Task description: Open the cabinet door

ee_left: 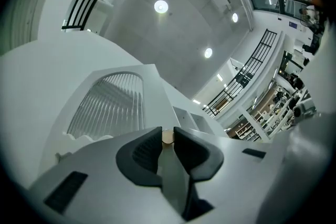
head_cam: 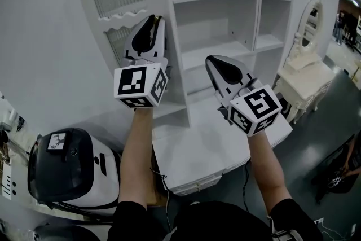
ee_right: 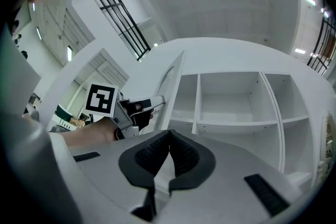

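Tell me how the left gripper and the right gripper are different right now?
The left gripper has its jaws pinched on a small tan knob of the cabinet door; the right gripper has its jaws shut together with nothing between them. The left gripper is up at the door's edge, while the right gripper hangs free in front of the open shelves. Both carry a marker cube.

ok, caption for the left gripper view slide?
Left hand-held gripper clamps the small tan round knob of the white cabinet door with arched ribbed-glass pane.
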`<move>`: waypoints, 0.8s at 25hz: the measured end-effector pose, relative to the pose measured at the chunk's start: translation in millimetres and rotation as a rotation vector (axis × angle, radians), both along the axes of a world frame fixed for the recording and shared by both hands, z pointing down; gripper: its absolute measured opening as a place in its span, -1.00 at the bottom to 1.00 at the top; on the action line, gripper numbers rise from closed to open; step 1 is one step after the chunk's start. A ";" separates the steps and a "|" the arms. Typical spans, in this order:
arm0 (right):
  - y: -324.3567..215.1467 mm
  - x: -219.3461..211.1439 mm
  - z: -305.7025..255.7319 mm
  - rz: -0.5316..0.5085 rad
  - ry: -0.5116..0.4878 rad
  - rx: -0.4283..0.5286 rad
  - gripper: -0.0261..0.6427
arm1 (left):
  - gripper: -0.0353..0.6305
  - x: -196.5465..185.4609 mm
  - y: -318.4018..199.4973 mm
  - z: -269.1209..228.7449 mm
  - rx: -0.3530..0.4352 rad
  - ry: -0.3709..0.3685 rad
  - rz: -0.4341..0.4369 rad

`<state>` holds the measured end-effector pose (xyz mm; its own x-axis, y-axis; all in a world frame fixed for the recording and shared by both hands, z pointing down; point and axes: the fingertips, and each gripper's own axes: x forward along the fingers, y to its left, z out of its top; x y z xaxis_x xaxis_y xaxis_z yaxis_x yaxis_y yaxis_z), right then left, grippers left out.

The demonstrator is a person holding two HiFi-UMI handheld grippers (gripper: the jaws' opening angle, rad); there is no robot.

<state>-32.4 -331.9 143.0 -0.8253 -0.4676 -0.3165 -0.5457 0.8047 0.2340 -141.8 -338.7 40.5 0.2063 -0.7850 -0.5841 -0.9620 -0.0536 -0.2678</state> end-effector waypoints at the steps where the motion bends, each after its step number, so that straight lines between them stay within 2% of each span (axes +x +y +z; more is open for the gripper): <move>1: 1.3 -1.8 -0.3 -0.004 -0.002 0.001 -0.87 | -0.65 -0.7 4.6 -0.1 0.003 0.004 0.014; 15: 22.7 -37.9 -2.2 -0.069 -0.017 0.010 -0.87 | -0.65 -21.3 73.6 0.9 0.025 0.081 0.217; 20: 27.2 -43.3 -7.8 -0.103 -0.021 0.016 -0.87 | -0.65 -26.2 91.6 -2.2 0.014 0.086 0.239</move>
